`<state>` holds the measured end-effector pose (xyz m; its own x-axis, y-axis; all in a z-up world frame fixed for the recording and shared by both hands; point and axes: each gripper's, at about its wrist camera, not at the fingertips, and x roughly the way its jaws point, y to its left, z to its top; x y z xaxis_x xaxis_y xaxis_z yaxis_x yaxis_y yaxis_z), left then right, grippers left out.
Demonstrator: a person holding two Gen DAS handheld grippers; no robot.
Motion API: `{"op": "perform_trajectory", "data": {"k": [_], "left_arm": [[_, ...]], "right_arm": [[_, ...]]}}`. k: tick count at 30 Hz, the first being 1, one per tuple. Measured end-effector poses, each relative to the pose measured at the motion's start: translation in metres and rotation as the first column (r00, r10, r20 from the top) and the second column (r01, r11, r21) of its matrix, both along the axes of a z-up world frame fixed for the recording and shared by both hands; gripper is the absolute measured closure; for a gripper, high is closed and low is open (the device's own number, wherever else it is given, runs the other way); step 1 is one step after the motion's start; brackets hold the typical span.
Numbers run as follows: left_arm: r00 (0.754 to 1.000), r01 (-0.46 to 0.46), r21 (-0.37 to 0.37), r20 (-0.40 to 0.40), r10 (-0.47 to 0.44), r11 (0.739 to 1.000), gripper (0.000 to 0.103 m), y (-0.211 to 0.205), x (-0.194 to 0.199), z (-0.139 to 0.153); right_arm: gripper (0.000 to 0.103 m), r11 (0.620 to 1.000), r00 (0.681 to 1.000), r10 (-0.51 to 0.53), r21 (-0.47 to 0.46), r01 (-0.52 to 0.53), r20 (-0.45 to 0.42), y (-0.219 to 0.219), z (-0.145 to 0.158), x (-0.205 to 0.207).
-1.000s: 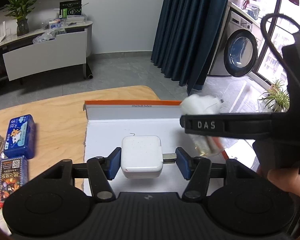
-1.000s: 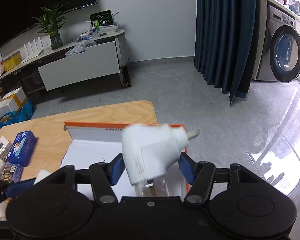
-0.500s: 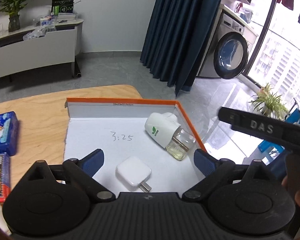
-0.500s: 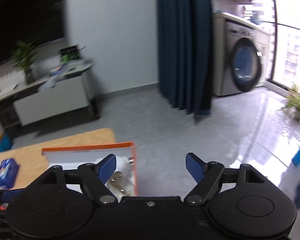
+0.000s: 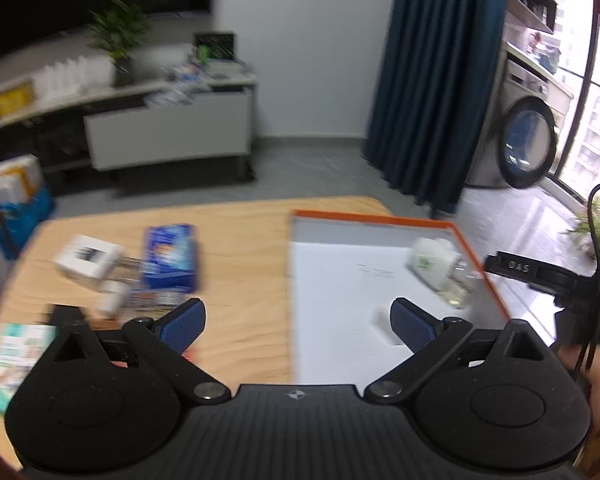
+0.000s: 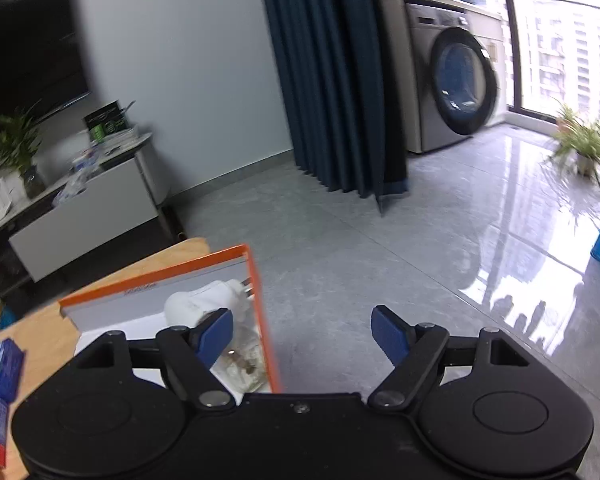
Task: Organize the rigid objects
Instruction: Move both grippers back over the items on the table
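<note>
While the white plug-in diffuser with a clear bottle [image 5: 440,270] and a small white charger [image 5: 384,322] already lie inside the orange-rimmed white box [image 5: 374,220], both the left tongs [image 5: 296,322] and the right tongs [image 6: 302,334] stand wide apart and empty, and the blue packet [image 5: 172,258] and small boxes wait on the wooden surface [image 5: 240,264].

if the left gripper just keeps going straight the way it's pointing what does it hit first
Probably bare wooden tabletop. The open left gripper points at the strip between the blue box and the left wall of the orange-edged white tray. That wall sits just right of centre, so it might clip it; blur leaves depth unclear.
</note>
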<state>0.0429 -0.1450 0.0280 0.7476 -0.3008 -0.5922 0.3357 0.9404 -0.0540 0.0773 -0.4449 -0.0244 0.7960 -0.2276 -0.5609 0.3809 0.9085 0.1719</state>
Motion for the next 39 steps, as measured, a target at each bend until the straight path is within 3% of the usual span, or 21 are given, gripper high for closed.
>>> {"op": "perform_trajectory", "data": {"k": [3, 8, 11, 13, 16, 19, 22, 25, 32, 39], "left_arm": [[0.998, -0.061, 0.031, 0.029, 0.060, 0.998, 0.000, 0.029, -0.012, 0.003], [0.985, -0.173, 0.042, 0.017, 0.172, 0.984, 0.000, 0.075, -0.022, 0.005], [0.977, -0.215, 0.040, 0.017, 0.215, 0.976, 0.000, 0.097, -0.029, 0.006], [0.971, -0.237, 0.047, 0.030, 0.236, 0.970, 0.000, 0.109, -0.037, 0.005], [0.967, -0.256, 0.059, 0.023, 0.255, 0.965, 0.000, 0.126, -0.046, 0.000], [0.955, -0.295, 0.090, 0.008, 0.295, 0.951, 0.000, 0.144, -0.046, -0.010], [0.938, -0.343, 0.054, -0.028, 0.344, 0.938, 0.000, 0.167, -0.044, -0.017], [0.930, -0.359, 0.068, -0.058, 0.363, 0.931, 0.000, 0.181, -0.034, -0.024], [0.938, -0.337, 0.084, -0.058, 0.342, 0.938, 0.000, 0.192, -0.020, -0.030], [0.942, -0.323, 0.066, -0.078, 0.327, 0.944, 0.000, 0.198, -0.010, -0.034]], "right_arm": [[0.013, 1.000, 0.998, 0.020, -0.025, -0.018, 0.063, 0.008, 0.004, 0.007], [0.013, 0.985, 0.986, 0.153, -0.084, -0.148, 0.060, 0.030, 0.004, 0.036], [0.013, 0.961, 0.971, 0.232, -0.166, -0.220, 0.054, 0.048, 0.008, 0.047], [0.013, 0.939, 0.969, 0.242, -0.264, -0.219, 0.057, 0.066, 0.015, 0.042], [0.013, 0.906, 0.938, 0.332, -0.312, -0.286, 0.105, 0.095, 0.034, 0.016], [0.007, 0.886, 0.897, 0.430, -0.243, -0.396, 0.106, 0.123, 0.050, -0.014], [0.007, 0.857, 0.859, 0.503, -0.188, -0.480, 0.099, 0.150, 0.057, -0.042], [0.007, 0.827, 0.828, 0.557, -0.136, -0.545, 0.069, 0.177, 0.058, -0.057], [0.007, 0.802, 0.805, 0.593, -0.084, -0.592, -0.018, 0.237, 0.050, -0.079], [0.007, 0.760, 0.760, 0.644, -0.050, -0.649, -0.085, 0.276, 0.030, -0.087]]}}
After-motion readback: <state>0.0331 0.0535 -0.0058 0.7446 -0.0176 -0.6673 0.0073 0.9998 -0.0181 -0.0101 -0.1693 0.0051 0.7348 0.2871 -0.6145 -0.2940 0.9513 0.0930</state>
